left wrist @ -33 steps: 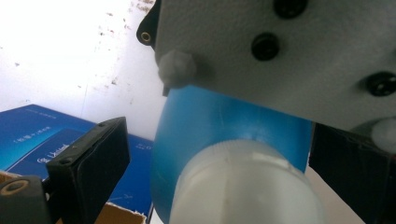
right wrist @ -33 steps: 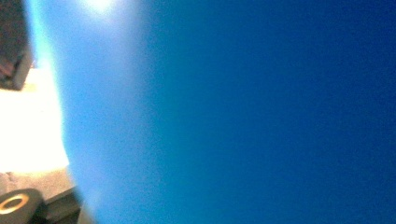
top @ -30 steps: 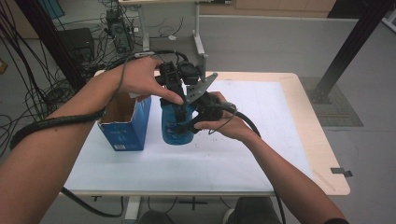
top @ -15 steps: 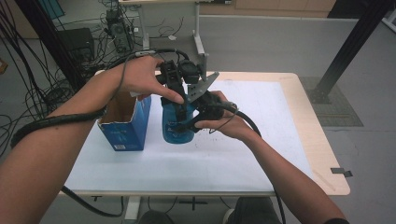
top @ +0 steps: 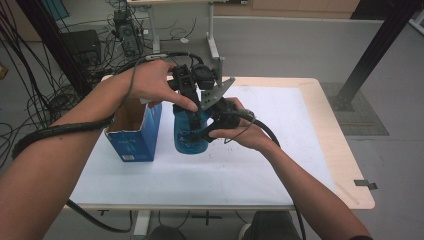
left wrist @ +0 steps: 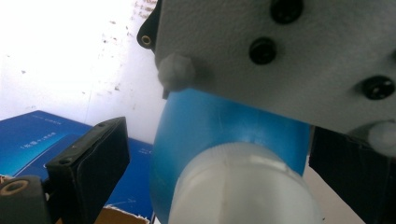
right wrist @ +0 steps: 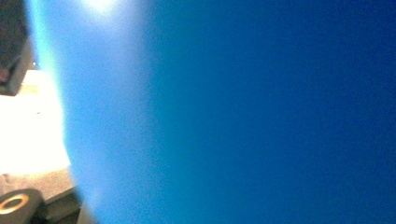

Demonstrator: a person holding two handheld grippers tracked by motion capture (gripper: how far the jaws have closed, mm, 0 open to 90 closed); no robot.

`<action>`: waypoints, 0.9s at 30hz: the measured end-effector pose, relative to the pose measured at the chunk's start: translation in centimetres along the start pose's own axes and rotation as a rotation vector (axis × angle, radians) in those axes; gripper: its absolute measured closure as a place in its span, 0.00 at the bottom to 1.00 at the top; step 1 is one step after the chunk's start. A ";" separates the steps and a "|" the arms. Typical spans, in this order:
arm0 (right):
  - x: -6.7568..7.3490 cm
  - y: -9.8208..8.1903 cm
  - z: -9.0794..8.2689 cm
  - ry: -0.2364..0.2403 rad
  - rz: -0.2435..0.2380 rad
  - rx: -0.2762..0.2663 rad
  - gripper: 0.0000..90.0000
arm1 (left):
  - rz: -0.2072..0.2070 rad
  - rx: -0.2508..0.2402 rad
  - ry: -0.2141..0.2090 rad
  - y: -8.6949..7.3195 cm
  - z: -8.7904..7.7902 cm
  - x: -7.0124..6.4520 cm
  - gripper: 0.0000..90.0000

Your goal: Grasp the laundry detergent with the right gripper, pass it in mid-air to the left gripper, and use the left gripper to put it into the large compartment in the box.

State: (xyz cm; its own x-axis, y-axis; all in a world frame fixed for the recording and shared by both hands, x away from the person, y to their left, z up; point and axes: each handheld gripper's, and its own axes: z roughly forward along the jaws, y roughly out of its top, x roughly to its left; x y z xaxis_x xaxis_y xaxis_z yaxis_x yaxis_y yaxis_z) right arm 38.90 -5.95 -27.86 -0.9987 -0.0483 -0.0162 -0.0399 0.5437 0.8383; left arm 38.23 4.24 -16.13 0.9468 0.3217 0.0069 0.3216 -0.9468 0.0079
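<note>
In the high view the person's two forearms come in from the bottom edge, and they meet above the middle of the white table (top: 150,175). The right gripper (top: 202,132) is nearest to the person; it holds the blue bottle (top: 189,136) from the side, with its jaws closed on the body of the bottle. In the right gripper view the blue bottle (right wrist: 233,116) is very close to the camera and blurred, so the wall of the bottle lies directly before the jaws. The bottle stands upright on the table, just beside the open blue box (top: 134,134), which is at its left in the high view. A little farther, the left gripper (top: 192,92) comes down over the top of the bottle. In the left gripper view the two black jaws stand on both sides of the white cap (left wrist: 243,186), with the blue bottle (left wrist: 219,126) below it; there is a gap between the left jaw and the cap, so this gripper is wide and does not press. The grey plate (left wrist: 289,56) of the other gripper is above the bottle in that view. Behind the table many black cables (top: 65,75) lie on the floor.
</note>
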 end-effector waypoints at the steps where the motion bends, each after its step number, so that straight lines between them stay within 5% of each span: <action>1: 0.0 0.0 0.0 -0.001 -0.001 -0.001 0.48 | 0.000 -0.001 0.001 0.0 0.0 0.0 0.06; 27: 0.0 -0.1 -0.3 -0.004 0.002 -0.004 0.48 | 0.009 -0.005 0.003 0.2 -0.1 -0.1 0.07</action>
State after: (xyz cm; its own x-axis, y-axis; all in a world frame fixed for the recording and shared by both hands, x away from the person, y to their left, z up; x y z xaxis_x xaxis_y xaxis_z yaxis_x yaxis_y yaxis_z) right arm 38.88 -6.21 -27.77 -0.9989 -0.0440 -0.0171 -0.0382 0.5407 0.8403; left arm 38.21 4.05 -16.04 0.9497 0.3131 0.0101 0.3130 -0.9497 0.0126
